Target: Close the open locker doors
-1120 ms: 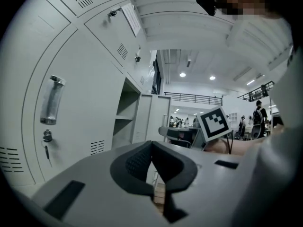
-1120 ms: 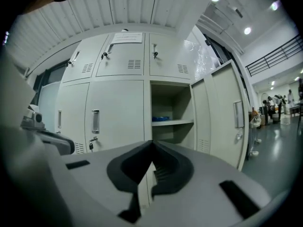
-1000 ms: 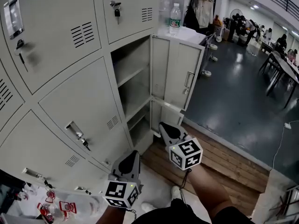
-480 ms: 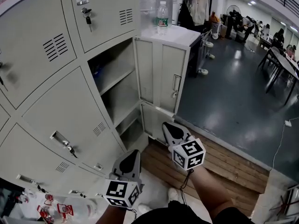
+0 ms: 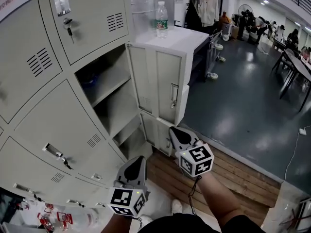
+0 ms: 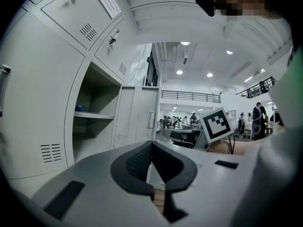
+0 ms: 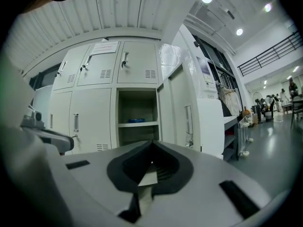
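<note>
Locker door [image 5: 155,81] ajar, free edge toward open floor [image 5: 233,106]

You face pale grey lockers [image 5: 92,13], a dark blue-grey floor [image 5: 243,96], brown wooden planks [image 5: 233,174] and black-and-white patterned cubes [image 5: 196,160].

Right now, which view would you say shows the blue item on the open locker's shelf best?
The right gripper view: it looks straight into the open locker at the blue item. The left gripper view catches it obliquely; the head view shows only a dim patch.
</note>
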`<state>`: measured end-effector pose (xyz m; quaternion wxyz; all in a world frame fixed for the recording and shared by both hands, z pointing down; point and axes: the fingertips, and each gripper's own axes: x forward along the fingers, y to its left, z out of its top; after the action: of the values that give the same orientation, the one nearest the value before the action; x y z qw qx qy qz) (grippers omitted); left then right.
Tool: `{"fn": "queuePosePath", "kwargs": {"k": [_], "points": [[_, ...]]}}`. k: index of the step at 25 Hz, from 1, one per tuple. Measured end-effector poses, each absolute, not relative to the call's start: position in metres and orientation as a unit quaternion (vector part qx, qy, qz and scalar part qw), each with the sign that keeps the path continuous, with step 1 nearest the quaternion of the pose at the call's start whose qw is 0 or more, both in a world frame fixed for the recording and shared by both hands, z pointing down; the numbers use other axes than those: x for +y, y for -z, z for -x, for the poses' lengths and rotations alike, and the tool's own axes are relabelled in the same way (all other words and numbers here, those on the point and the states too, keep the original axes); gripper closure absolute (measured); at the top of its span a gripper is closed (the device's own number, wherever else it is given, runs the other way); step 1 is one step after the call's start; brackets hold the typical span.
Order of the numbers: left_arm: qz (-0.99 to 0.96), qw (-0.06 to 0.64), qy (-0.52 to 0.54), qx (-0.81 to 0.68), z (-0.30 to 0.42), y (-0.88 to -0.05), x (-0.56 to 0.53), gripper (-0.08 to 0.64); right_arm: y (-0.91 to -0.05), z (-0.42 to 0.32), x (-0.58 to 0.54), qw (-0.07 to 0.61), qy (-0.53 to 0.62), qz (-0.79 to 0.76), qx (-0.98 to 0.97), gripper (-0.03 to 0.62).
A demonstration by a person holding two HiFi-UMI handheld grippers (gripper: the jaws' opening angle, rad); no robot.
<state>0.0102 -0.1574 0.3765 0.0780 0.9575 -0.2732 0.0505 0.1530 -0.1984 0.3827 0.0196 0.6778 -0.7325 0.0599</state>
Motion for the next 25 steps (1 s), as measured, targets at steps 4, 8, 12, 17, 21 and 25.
{"fn": "queuePosePath", "kwargs": {"k": [4,8,12,17,21,25], "points": [[-0.955,0.078,-0.046,-0.282,-0.031,-0.377,-0.16,0.557,-0.382,-0.175,-0.203,0.017,-0.057,-0.673,-0.737,0.592],[-0.953,0.075,-0.042,-0.291,-0.052,-0.375,-0.162,0.557,-0.382,-0.197,-0.208,0.017,-0.055,-0.668,-0.742,0.592],[-0.95,0.07,-0.038,-0.303,-0.07,-0.373,-0.166,0.557,-0.377,-0.217,-0.216,0.013,-0.049,-0.662,-0.748,0.592],[-0.946,0.064,-0.038,-0.316,-0.09,-0.371,-0.168,0.557,-0.374,-0.235,-0.224,0.008,-0.046,-0.651,-0.758,0.592],[-0.943,0.059,-0.039,-0.326,-0.099,-0.368,-0.169,0.557,-0.37,-0.244,-0.23,0.002,-0.043,-0.642,-0.765,0.592],[-0.939,0.059,-0.041,-0.335,-0.102,-0.368,-0.17,0.556,-0.369,-0.249,-0.236,0.0,-0.043,-0.639,-0.768,0.592]]}}
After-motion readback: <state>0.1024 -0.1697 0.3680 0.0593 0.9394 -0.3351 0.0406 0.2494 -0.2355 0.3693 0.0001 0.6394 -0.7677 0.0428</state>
